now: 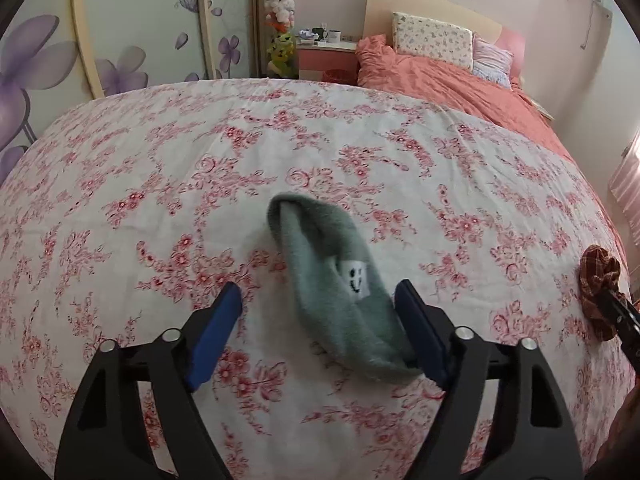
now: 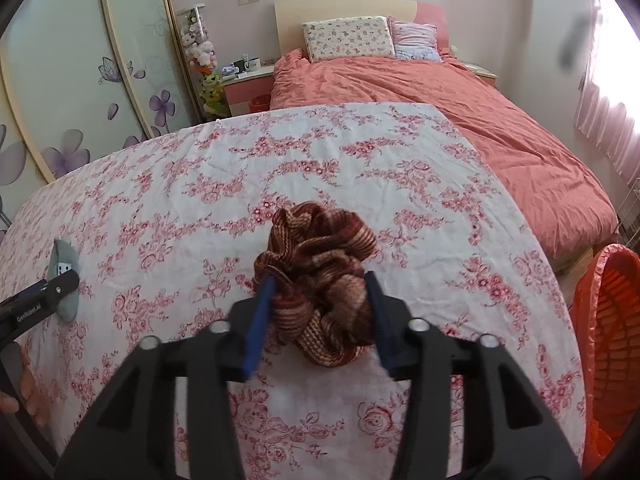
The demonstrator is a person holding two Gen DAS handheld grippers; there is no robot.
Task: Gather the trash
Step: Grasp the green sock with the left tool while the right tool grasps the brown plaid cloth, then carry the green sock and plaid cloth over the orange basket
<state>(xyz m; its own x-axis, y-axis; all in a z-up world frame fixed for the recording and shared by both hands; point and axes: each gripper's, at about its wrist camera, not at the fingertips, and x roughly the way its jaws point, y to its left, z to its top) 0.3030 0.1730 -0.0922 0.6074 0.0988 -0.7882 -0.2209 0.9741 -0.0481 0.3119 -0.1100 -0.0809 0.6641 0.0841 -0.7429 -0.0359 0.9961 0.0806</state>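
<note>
Green sock (image 1: 340, 280) on floral bedspread (image 1: 160, 184), bedroom.

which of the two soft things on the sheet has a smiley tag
The grey-green sock, lying between the left gripper's fingers; the brown striped scrunchie shows none.

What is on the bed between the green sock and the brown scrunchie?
Nothing: only bare flowery sheet lies between the green sock and the brown scrunchie, seen in the right wrist view.
</note>
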